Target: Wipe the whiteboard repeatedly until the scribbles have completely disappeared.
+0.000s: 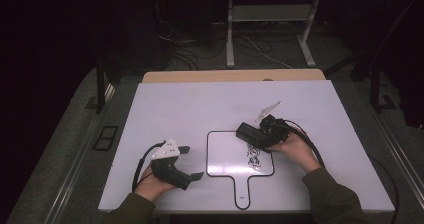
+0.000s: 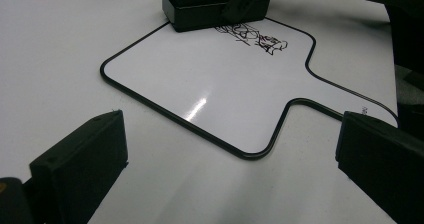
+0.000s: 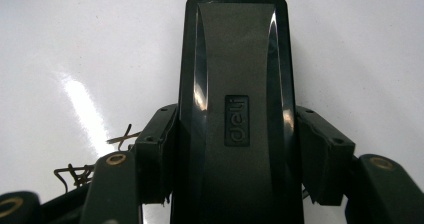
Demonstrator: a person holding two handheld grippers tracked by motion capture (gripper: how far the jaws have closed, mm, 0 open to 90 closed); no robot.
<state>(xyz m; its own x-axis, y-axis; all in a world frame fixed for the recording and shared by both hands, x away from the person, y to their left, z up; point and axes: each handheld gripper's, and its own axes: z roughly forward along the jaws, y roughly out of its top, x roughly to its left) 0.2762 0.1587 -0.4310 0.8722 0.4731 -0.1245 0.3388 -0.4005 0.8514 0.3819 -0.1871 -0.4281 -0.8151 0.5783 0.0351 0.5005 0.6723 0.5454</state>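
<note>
A small paddle-shaped whiteboard (image 1: 227, 154) with a black rim and a short handle lies on the white table; a black scribble (image 1: 253, 156) marks its right part. My right gripper (image 1: 255, 134) is shut on a black eraser block (image 1: 248, 132) that rests on the board's upper right area, just above the scribble. In the right gripper view the eraser (image 3: 235, 114) sits clamped between both pads (image 3: 157, 149), with scribble lines (image 3: 85, 169) at lower left. My left gripper (image 1: 192, 162) stands open to the left of the board, empty. Its view shows the board (image 2: 210, 84), the eraser (image 2: 215, 6) and the scribble (image 2: 255, 36) beyond.
The white tabletop (image 1: 200, 104) has free room on all sides of the board. A wooden strip (image 1: 232, 76) runs along the far edge. Beyond it stand a table frame and cables (image 1: 260, 44) on the floor. Cables (image 1: 310, 141) trail from both grippers.
</note>
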